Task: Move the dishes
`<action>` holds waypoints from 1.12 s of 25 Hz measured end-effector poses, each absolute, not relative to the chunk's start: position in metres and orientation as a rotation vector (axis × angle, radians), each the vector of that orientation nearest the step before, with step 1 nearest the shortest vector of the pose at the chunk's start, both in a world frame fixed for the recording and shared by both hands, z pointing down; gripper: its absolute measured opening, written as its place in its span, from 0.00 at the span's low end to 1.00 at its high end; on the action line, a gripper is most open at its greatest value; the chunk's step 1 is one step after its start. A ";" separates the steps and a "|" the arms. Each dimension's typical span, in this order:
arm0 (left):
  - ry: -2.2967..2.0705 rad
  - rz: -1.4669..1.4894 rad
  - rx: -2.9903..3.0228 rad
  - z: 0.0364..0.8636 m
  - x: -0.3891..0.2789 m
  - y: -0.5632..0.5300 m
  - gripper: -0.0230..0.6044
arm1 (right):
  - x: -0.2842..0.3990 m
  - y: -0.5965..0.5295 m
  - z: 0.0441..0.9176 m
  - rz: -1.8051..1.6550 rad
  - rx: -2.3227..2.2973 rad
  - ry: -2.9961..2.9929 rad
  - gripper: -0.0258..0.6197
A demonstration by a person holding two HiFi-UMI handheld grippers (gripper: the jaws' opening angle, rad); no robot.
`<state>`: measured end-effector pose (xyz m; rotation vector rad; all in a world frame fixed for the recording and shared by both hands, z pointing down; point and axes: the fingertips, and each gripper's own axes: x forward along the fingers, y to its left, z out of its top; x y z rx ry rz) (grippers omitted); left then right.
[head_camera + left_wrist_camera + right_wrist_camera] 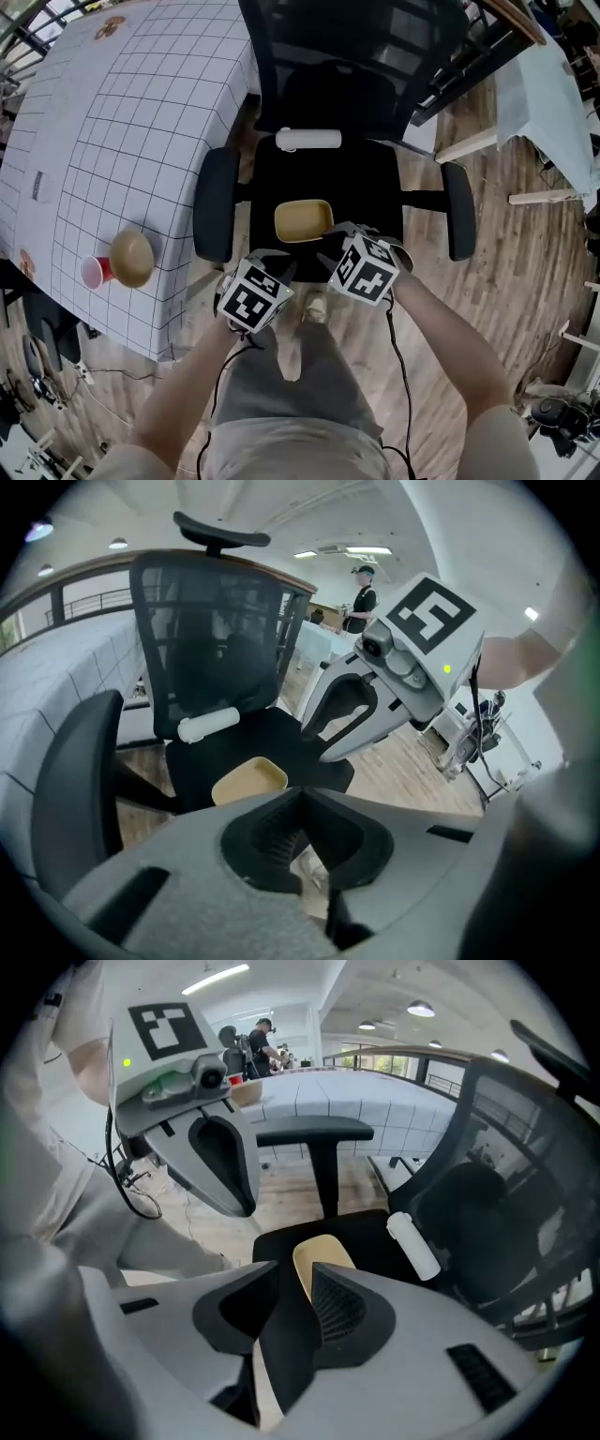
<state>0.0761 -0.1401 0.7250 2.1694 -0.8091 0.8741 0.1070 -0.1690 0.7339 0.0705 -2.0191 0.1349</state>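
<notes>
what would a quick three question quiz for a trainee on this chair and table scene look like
1. True or false: the yellow dish lies on the table.
2. Which thing stands next to the tan bowl? A: red cup. B: fork. C: kettle.
3. Fill in: the white cylinder lies on the seat of the black ____.
Key: 1 false, it lies on the chair seat; 2 A; 3 chair.

Matt tan dish (303,220), black mesh chair back (356,47), wooden plank floor (506,281), grid-printed tablecloth (141,141), glossy red plastic cup (93,273)
</notes>
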 end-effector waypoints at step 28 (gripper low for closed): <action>-0.707 0.859 2.008 0.876 0.059 -0.104 0.06 | 0.080 -0.158 0.969 0.060 -0.079 -1.821 0.14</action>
